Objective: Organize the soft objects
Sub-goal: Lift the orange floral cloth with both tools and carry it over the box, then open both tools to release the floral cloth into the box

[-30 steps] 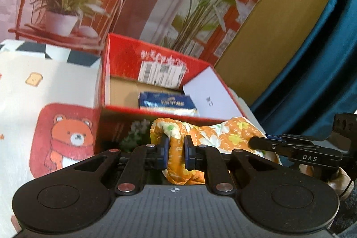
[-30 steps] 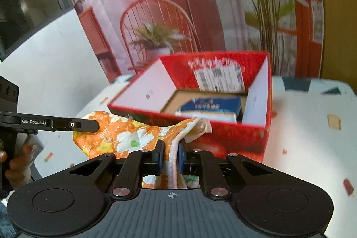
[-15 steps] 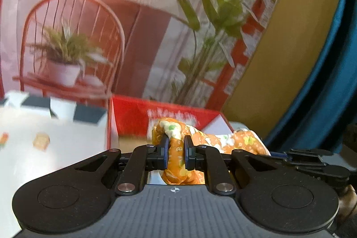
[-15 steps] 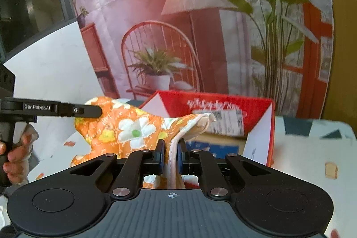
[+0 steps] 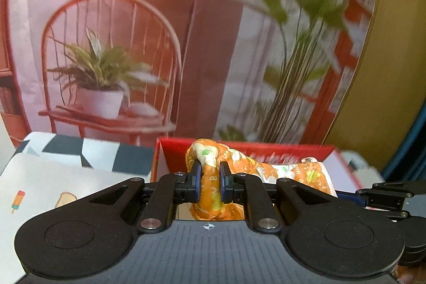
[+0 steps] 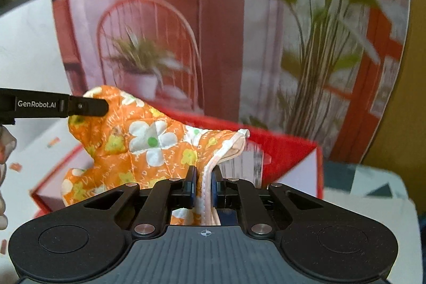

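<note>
An orange quilted oven mitt [image 6: 138,143] with white and yellow flowers hangs stretched between both grippers, above the open red cardboard box [image 6: 282,148]. My left gripper [image 5: 209,173] is shut on the mitt's bunched closed end [image 5: 210,185]. My right gripper [image 6: 203,176] is shut on the white-piped cuff edge [image 6: 210,177]. In the right wrist view the left gripper's fingers [image 6: 87,105] pinch the mitt's far end at the left. The right gripper's fingers [image 5: 386,196] show at the right edge of the left wrist view. The box [image 5: 175,153] interior is mostly hidden behind the mitt.
The box stands on a table [image 5: 53,177] covered with a white printed cloth, at its far side. Behind it hangs a printed backdrop [image 5: 133,44] of a chair, potted plant and lamp. A person's hand [image 6: 4,151] shows at the left edge.
Both grippers have lifted the mitt up from in front of the box and carried it forward over the box's opening. The box contents have dropped out of sight behind the mitt.
</note>
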Motion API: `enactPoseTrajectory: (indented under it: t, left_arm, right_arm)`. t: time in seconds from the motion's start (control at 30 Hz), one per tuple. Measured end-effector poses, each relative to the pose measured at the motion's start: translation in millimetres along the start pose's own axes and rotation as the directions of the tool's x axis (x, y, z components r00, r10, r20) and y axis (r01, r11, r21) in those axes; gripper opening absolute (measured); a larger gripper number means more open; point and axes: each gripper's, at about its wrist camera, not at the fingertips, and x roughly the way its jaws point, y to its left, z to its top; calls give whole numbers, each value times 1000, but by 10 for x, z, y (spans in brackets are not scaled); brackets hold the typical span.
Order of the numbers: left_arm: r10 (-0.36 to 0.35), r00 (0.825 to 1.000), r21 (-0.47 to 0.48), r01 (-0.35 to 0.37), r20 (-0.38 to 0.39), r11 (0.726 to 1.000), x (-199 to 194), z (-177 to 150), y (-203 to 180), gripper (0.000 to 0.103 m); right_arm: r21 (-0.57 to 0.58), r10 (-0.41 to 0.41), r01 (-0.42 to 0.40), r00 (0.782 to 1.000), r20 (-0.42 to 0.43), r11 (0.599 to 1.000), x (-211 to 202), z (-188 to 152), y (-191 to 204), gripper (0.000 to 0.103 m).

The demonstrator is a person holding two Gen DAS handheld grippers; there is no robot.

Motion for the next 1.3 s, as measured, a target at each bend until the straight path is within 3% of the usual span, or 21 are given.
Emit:
enactPoseTrajectory:
  t: [0.17, 0.47, 0.57, 0.6, 0.63, 0.7, 0.77, 0.93, 1.07, 1.23, 1.3]
  left_arm:
    - [7, 996, 45, -4, -87, 999, 238, -125, -12, 14]
    - [-40, 985, 81, 54, -166, 995, 351, -237, -50, 18]
    - [-46, 984, 78, 60, -174, 995, 324, -238, -41, 39]
    - [-46, 985, 73, 58, -165, 996, 297, -233, -31, 48]
    - [-48, 987, 69, 59, -153, 996, 258, -225, -21, 51]
    - [-64, 988, 63, 73, -143, 995, 173, -207, -1, 52]
    - [-81, 987, 60, 90, -139, 994, 82, -196, 6, 52]
    - [-115, 987, 49, 121, -110, 991, -251, -269, 68, 52]
    - [-138, 985, 34, 142, -101, 989, -524, -426, 130, 52]
    - [-136, 982, 8, 139, -128, 990, -749, -721, 209, 51]
    - [-124, 987, 18, 126, -104, 992, -834, -822, 221, 51]
  right_arm:
    - [51, -7, 13, 992, -123, 999, 277, -125, -64, 10]
    - [34, -79, 89, 973, -218, 995, 373, -314, -71, 12]
    - [42, -102, 114, 970, -219, 993, 343, -340, -69, 20]
    - [50, -109, 122, 971, -213, 991, 320, -349, -75, 24]
    - [57, -116, 131, 972, -205, 990, 294, -354, -82, 26]
    - [72, -118, 133, 976, -181, 988, 228, -360, -95, 35]
    - [90, -114, 128, 983, -144, 988, 122, -376, -85, 37]
    - [122, -83, 84, 996, -16, 989, -235, -447, -15, 37]
    - [132, -59, 48, 995, 76, 990, -544, -541, 85, 37]
    - [124, -16, -1, 991, 135, 992, -821, -697, 201, 37]
    - [125, 0, -18, 990, 143, 992, -891, -765, 243, 37]
